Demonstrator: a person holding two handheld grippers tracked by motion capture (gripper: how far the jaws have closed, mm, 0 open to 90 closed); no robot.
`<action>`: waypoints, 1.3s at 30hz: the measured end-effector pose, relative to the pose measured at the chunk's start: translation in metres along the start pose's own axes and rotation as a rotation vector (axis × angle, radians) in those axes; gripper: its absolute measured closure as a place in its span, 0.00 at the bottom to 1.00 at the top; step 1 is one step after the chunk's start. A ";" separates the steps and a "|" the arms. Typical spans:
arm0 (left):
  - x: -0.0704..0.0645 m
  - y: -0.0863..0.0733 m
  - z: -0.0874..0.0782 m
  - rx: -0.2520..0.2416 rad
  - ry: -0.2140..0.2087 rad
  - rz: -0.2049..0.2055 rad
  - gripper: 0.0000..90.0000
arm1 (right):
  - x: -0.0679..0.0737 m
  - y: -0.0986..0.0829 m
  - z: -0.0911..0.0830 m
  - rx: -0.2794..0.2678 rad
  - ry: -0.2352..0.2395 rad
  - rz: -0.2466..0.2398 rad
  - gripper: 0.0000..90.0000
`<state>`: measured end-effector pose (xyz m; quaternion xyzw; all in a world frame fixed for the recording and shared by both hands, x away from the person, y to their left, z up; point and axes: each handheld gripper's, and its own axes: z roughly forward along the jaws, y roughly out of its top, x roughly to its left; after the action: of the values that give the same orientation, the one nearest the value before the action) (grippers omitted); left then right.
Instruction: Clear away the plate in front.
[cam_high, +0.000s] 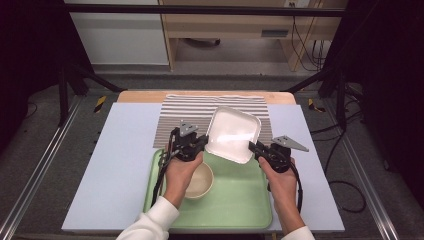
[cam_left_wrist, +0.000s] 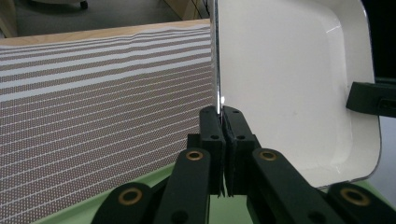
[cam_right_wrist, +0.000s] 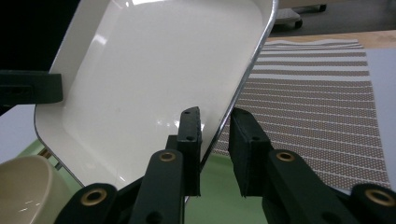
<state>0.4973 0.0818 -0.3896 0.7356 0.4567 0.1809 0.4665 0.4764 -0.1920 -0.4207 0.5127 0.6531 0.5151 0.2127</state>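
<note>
Pale blue, the surface (cam_high: 125, 165) carries a striped mat (cam_high: 195, 107) at its far side and a green tray (cam_high: 240, 200) at the near side. Above the tray's far edge a white square dish (cam_high: 232, 132) is held off the surface, tilted with its hollow facing up toward the person. The left tongs (cam_high: 203, 141) are closed tight on the dish's left rim. The right tongs (cam_high: 253, 147) straddle its right rim, jaws parted, one inside and one outside. A cream bowl (cam_high: 200, 182) sits in the tray beneath the left hand (cam_high: 180, 172).
</note>
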 end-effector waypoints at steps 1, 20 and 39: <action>-0.001 0.000 0.000 0.001 -0.001 0.003 0.98 | 0.001 0.001 -0.001 -0.003 -0.012 -0.006 0.85; -0.010 -0.007 -0.006 -0.008 -0.047 -0.014 0.96 | 0.005 0.019 -0.014 -0.033 -0.064 0.070 0.99; -0.009 -0.008 -0.042 -0.182 -0.010 0.082 0.50 | -0.023 0.024 -0.029 0.121 -0.064 0.182 0.99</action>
<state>0.4599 0.0971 -0.3738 0.7091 0.4057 0.2371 0.5257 0.4726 -0.2274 -0.3937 0.5980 0.6266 0.4753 0.1545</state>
